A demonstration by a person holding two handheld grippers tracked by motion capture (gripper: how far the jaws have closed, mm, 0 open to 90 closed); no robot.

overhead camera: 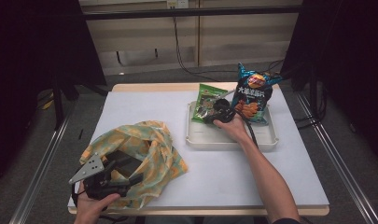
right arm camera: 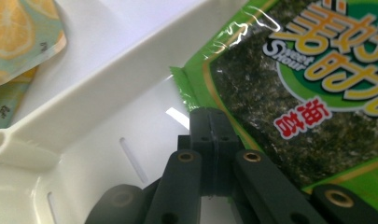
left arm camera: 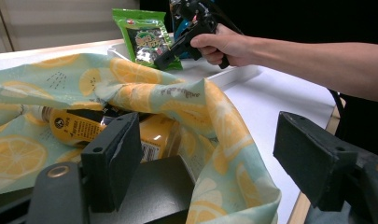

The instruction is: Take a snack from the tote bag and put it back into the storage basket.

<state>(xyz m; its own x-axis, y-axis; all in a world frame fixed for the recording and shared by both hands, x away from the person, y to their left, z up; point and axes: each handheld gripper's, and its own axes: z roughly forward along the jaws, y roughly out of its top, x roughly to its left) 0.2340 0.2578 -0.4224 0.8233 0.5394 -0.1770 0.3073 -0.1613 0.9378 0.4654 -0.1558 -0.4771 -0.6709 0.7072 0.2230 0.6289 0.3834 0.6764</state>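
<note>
White tabletop (overhead camera: 252, 177) against dark surroundings, cream tray (overhead camera: 233, 140) at 1 o'clock from centre. Right gripper (overhead camera: 213, 110) jaws pressed together at the lower corner of the green seaweed packet (overhead camera: 209, 100); looks like they pinch its edge seam, can't fully confirm. Packet leans in the tray's far left corner, long axis running toward 12, blue chip bag (overhead camera: 253, 93) just beside it at 3. Left gripper (overhead camera: 126, 171) jaws apart, holding nothing, hovering at the open lemon-print bag (overhead camera: 149, 140) at 8 o'clock. Packet's next path likely runs toward 8, into that bag.
</note>
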